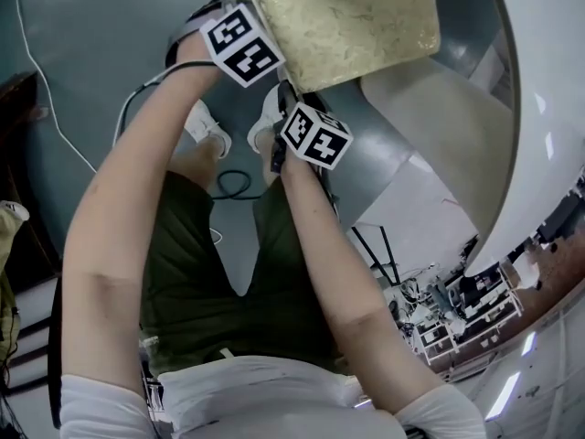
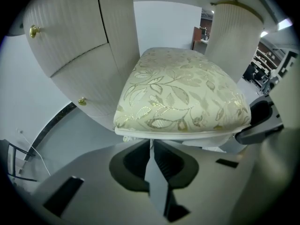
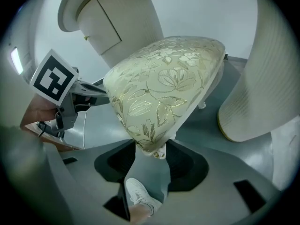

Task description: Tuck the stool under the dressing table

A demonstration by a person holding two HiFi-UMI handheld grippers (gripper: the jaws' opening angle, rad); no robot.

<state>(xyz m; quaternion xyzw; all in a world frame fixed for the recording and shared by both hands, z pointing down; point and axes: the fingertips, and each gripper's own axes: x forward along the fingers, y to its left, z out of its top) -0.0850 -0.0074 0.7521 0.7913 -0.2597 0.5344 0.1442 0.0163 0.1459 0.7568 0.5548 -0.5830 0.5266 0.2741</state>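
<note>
The stool [image 1: 347,16] has a cream cushion with gold leaves and stands on the grey floor in front of the white dressing table [image 1: 430,126]. My left gripper [image 2: 151,143] is shut on the thin white rim under the cushion's near edge [image 2: 183,93]. Its marker cube [image 1: 242,44] sits at the stool's near left corner. My right gripper [image 3: 151,143] is closed round the cushion's near corner [image 3: 164,88], with a jaw against each side. Its cube [image 1: 315,135] shows below the stool. The table's drawers with gold knobs [image 2: 75,36] rise left of the stool and a ribbed pillar [image 2: 234,27] to its right.
The person's white shoes [image 1: 206,126] stand close under the stool, next to a black cable [image 1: 233,183] on the floor. Dark wooden furniture [image 1: 18,108] is at the left. A ribbed table leg [image 3: 276,78] stands right of the stool.
</note>
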